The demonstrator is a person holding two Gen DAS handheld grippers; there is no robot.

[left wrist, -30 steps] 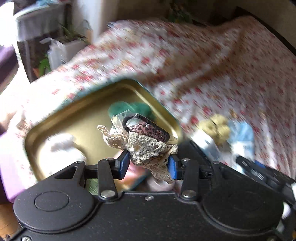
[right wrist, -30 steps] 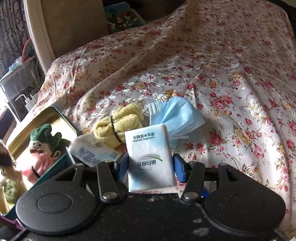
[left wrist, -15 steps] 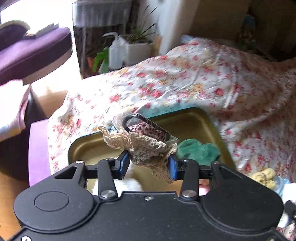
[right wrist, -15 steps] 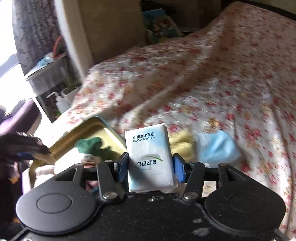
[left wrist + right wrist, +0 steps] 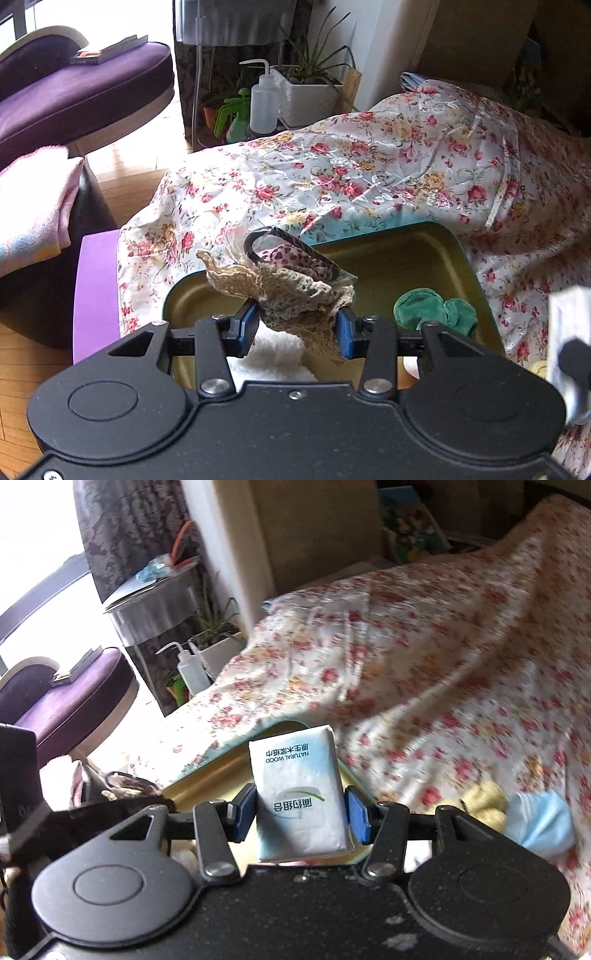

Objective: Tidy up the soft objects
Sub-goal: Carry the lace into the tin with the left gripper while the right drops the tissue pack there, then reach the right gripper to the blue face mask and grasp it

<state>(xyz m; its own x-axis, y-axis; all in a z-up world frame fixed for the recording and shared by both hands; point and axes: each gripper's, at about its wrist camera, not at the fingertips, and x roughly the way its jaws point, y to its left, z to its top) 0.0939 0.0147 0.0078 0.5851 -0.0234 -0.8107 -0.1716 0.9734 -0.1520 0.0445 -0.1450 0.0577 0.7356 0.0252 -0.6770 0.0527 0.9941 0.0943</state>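
Nearest to the left camera, the left gripper [image 5: 297,326] was clamped on a small bundle of beige crochet lace with a pink leopard-print piece in clear wrap [image 5: 291,280]; its blue pads pressed the lace from both sides, probably because the lace was the softest part to squeeze. The bundle hung over the shallow gold-coloured metal tin with a teal rim [image 5: 424,254], so I judge it was held there to be dropped inside. Under it in the tin lay a white fluffy object [image 5: 273,354], and to the right a green felt piece [image 5: 432,310], already collected. The right gripper [image 5: 301,812] was closed on a white and pale-blue pocket pack of tissues [image 5: 299,794], gripped at its narrow sides so that the pack stood upright and did not bend. It was also above the tin's edge, just beside the left gripper, which seems to be waiting its turn. Farther on the flowered bedspread [image 5: 424,686] a yellow knitted item [image 5: 484,801] and a light blue face mask [image 5: 543,823] lay touching each other, not yet sorted. Beyond the bed stood a white squeeze bottle [image 5: 263,107] and a purple upholstered chair [image 5: 85,88].
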